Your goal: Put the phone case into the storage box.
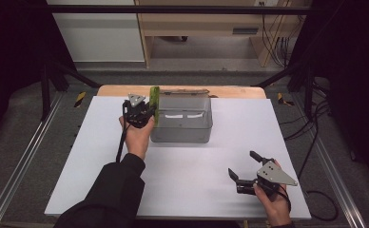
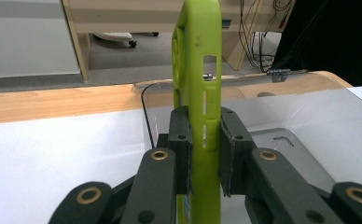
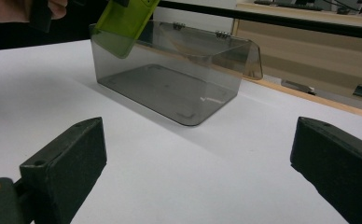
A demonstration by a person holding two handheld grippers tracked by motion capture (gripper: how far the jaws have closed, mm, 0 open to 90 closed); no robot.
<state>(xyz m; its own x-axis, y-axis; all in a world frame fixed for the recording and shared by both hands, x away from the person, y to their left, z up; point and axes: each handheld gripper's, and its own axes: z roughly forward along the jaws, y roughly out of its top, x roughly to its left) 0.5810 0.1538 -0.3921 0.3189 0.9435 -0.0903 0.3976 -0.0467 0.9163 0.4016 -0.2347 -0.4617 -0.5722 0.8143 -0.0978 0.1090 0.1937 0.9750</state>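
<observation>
a: where are we?
b: left gripper (image 2: pixel 202 158) is clamped on the green phone case (image 2: pixel 198 79), held on edge at the clear box's (image 1: pixel 182 126) left wall. looks like it's going in.
a: next?
b: probably lower it inside, then let go.
a: the right gripper (image 1: pixel 242 172)?
b: jaws wide apart, idle, well away. its view shows the box's flipped-back lid (image 3: pixel 226 46); from above that's hard to read.

High view down over the table (image 1: pixel 182 190); both gripper views low, close, sharing the clear box (image 1: pixel 182 124).
</observation>
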